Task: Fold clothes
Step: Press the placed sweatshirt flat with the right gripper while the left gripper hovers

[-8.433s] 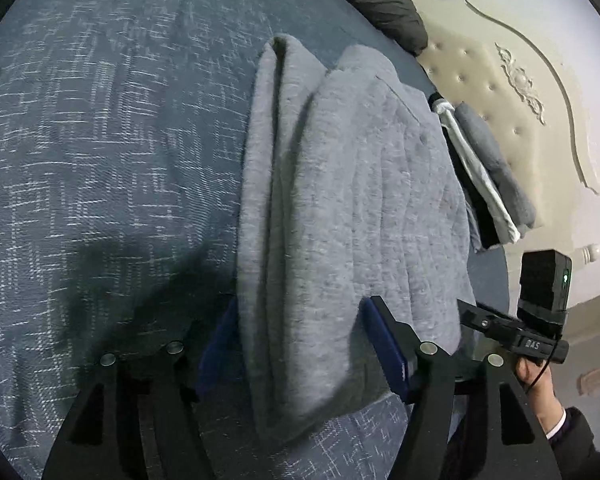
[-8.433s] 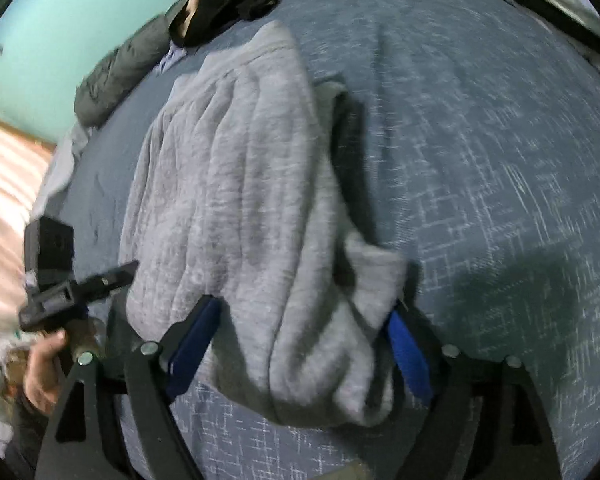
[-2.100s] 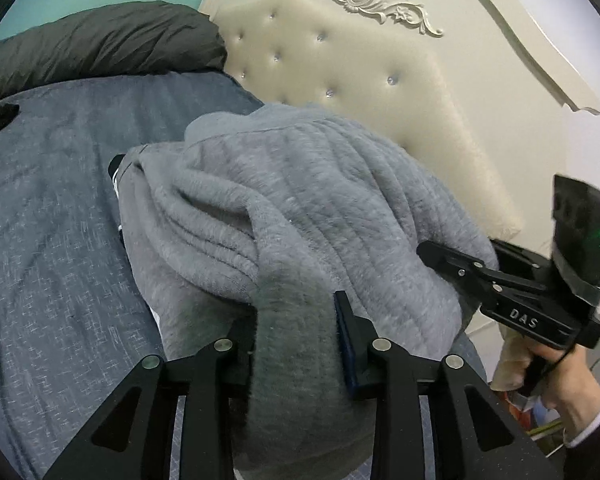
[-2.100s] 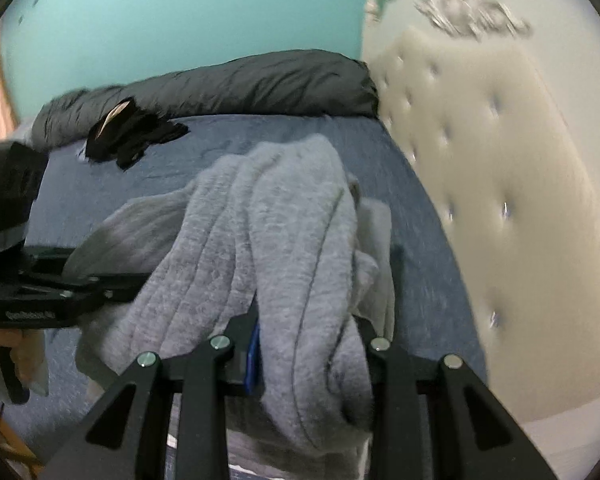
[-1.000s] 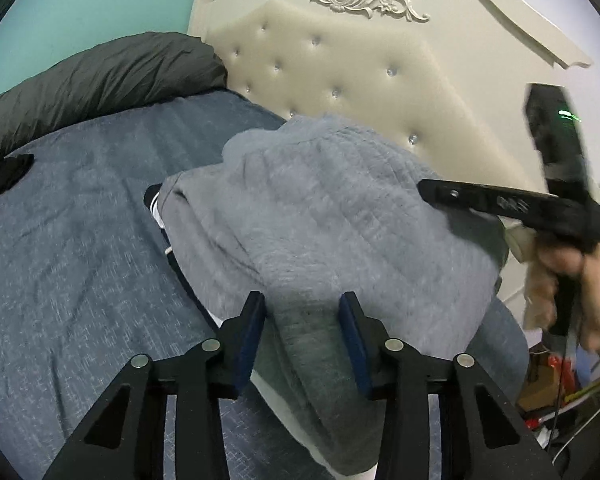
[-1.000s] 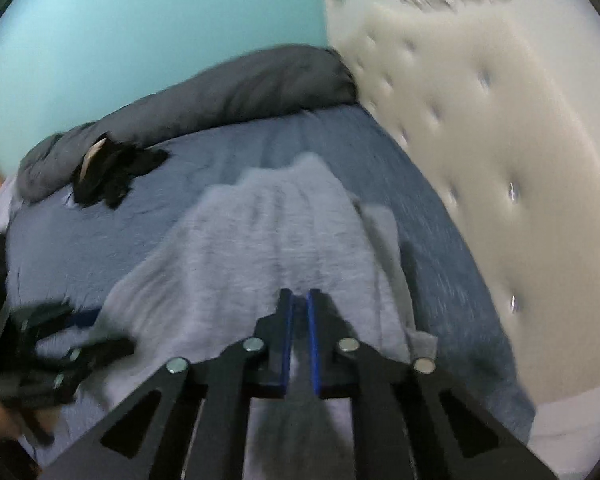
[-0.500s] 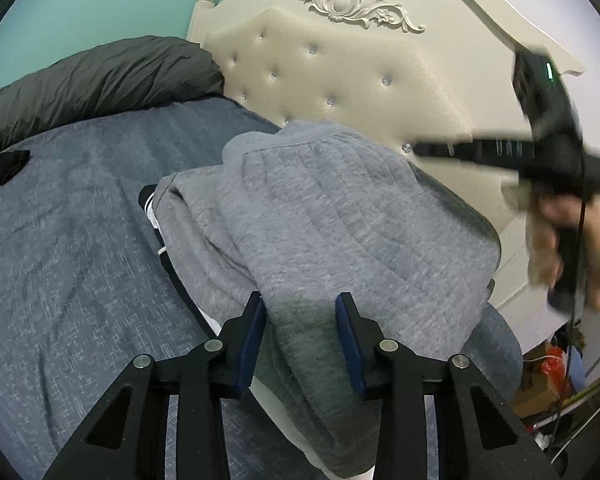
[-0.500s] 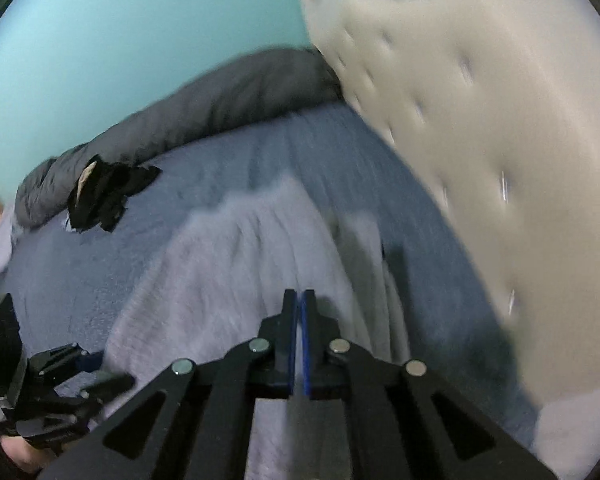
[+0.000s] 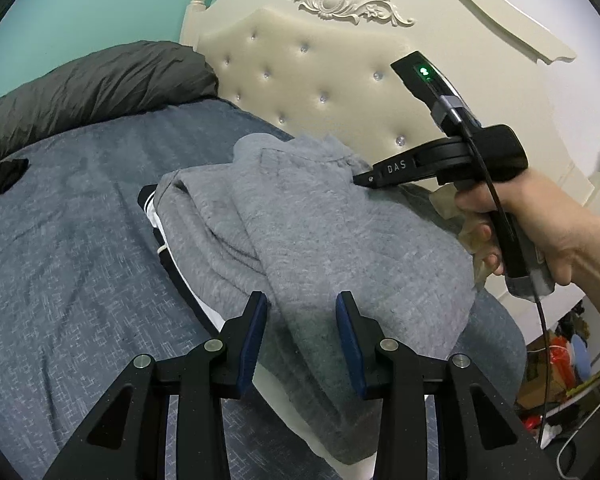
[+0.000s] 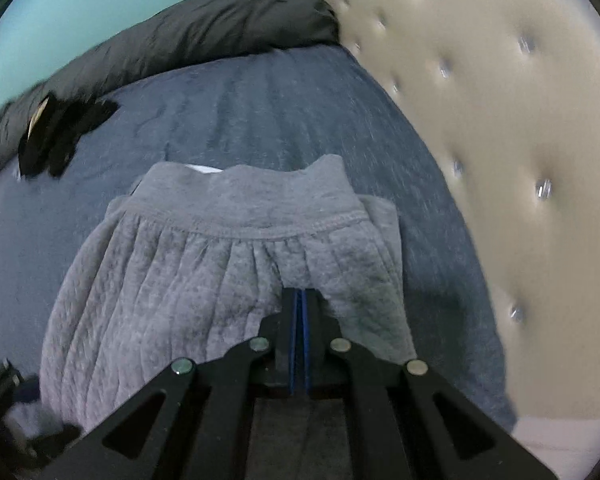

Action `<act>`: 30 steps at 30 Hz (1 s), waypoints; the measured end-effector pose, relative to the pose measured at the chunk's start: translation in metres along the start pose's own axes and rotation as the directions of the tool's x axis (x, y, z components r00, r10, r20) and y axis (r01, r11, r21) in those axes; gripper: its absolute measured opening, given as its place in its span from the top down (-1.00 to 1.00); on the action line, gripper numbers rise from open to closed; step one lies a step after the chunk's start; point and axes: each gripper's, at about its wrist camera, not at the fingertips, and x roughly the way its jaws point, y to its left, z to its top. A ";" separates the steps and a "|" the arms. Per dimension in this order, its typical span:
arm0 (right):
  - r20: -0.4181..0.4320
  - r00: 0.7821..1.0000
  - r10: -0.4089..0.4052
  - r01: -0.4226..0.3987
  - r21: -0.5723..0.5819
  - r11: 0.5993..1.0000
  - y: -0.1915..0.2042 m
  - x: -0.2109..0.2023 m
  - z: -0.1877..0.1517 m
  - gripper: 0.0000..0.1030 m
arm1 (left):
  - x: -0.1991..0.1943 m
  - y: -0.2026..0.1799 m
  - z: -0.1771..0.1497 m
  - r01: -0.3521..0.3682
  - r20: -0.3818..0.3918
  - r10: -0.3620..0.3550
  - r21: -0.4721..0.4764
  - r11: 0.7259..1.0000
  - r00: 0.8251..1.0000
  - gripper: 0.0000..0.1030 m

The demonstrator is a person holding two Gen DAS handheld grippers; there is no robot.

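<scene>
A folded grey garment lies on the bed near the cream headboard, on top of a dark piece with white stripes that shows at its left edge. The left gripper hangs over the garment's near end with its fingers apart; a fold of the grey cloth lies between them, but the pads do not press on it. The right gripper, held in a hand, has its fingers together with nothing between them, and their tips rest on the garment's far right part, just short of its waistband. A dark duvet lies along the bed's far edge.
</scene>
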 end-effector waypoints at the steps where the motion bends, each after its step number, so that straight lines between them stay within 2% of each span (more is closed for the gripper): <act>1: -0.006 1.000 -0.008 0.008 0.000 1.000 0.000 0.002 -0.002 1.00 | 0.001 0.000 0.001 0.003 -0.002 -0.003 -0.004 1.000 1.000 0.25; 4: 0.019 1.000 0.002 -0.001 -0.013 1.000 0.004 -0.008 -0.005 1.00 | -0.001 0.001 0.001 -0.005 -0.008 0.005 -0.003 1.000 1.000 0.25; 7: 0.106 0.994 0.037 -0.036 -0.018 0.999 0.000 -0.042 -0.014 0.99 | -0.005 0.001 0.001 -0.013 -0.011 0.013 0.006 1.000 1.000 0.25; 11: 0.211 0.975 0.075 -0.075 -0.006 0.997 -0.012 -0.092 -0.036 0.99 | -0.009 0.001 0.001 -0.016 -0.014 0.016 0.001 1.000 1.000 0.25; 14: 0.203 0.973 0.109 -0.110 -0.006 0.994 -0.016 -0.103 -0.057 0.99 | -0.012 -0.002 0.000 -0.025 -0.009 0.025 -0.003 1.000 1.000 0.25; 17: 0.162 0.983 0.084 -0.080 -0.029 0.996 -0.015 -0.100 -0.082 0.99 | -0.017 -0.007 -0.001 -0.033 -0.006 0.033 -0.008 0.999 0.999 0.25; 22: 0.148 0.984 0.095 -0.102 0.037 0.994 -0.030 -0.081 -0.109 0.99 | -0.018 -0.016 -0.006 -0.045 -0.017 0.045 0.008 0.999 0.999 0.25; 27: 0.165 0.982 0.088 -0.103 0.082 0.991 -0.037 -0.072 -0.124 0.99 | -0.018 -0.019 -0.011 -0.050 -0.034 0.050 0.007 0.999 0.998 0.25; 30: 0.187 0.979 0.077 -0.097 0.100 0.990 -0.036 -0.082 -0.123 0.99 | -0.022 -0.021 -0.010 -0.057 -0.035 0.057 0.003 0.998 0.998 0.25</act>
